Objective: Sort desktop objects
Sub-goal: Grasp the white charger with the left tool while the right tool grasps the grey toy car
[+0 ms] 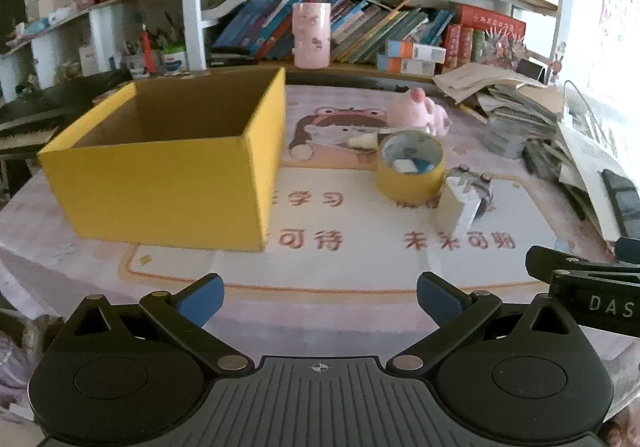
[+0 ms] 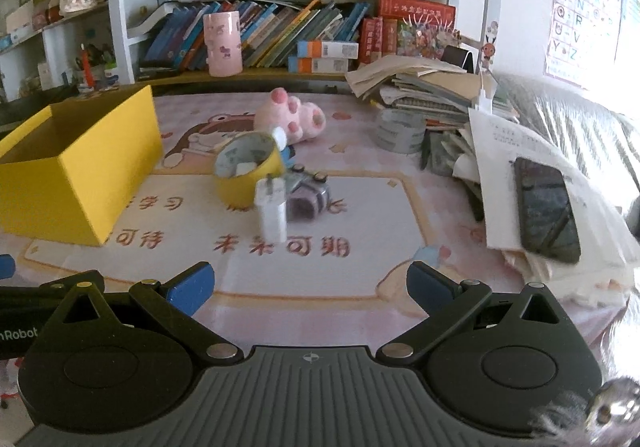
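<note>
Desk: pink mat, bookshelves behind.
Box: yellow box, open, left.
Charger: white charger mid-mat; light, stiff, slippery; I'd pinch its flat sides.
My fingers: left gripper and right gripper spread wide, empty.

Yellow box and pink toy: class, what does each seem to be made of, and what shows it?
Yellow box: probably cardboard, matte; brown inside, folded edges. Pink toy: plush fabric, it seems; fuzzy, rounded surface.
</note>
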